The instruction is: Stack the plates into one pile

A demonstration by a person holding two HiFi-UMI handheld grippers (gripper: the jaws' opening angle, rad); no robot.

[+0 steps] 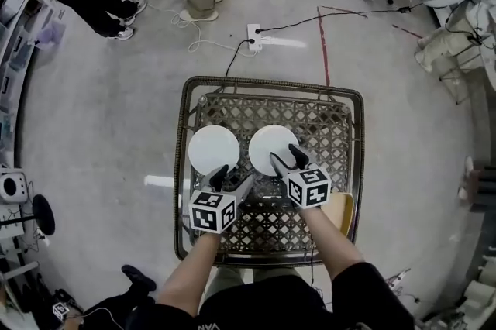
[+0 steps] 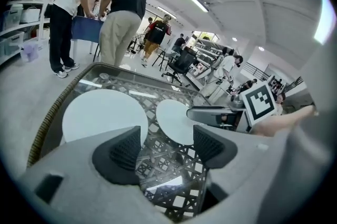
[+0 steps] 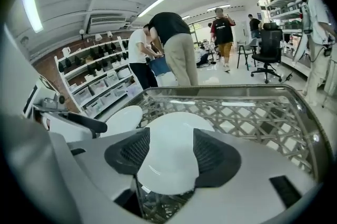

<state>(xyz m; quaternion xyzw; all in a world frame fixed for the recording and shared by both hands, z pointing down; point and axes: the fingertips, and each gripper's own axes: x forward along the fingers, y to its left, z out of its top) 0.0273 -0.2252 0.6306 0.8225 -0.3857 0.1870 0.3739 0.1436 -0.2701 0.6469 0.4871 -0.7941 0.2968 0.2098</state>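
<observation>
Two plain white round discs, the left plate (image 1: 214, 149) and right plate (image 1: 271, 148), lie side by side on the lattice table (image 1: 271, 82). My left gripper (image 1: 231, 180) gapes empty; my right gripper (image 1: 287, 159), jaws wide, covers the right plate's near rim.

The left plate (image 1: 214, 149) and the right plate (image 1: 273, 149) are plain white. The bench (image 1: 186, 166) has a dark brown woven rim and a criss-cross lattice top. The left gripper (image 1: 232, 180) and the right gripper (image 1: 286, 158) are light grey with black ribbed pads (image 2: 124, 152). Each carries a cube (image 1: 211, 211) of black-and-white square markers. The floor (image 1: 101, 111) is pale grey, crossed by a red line (image 1: 322, 42).
</observation>
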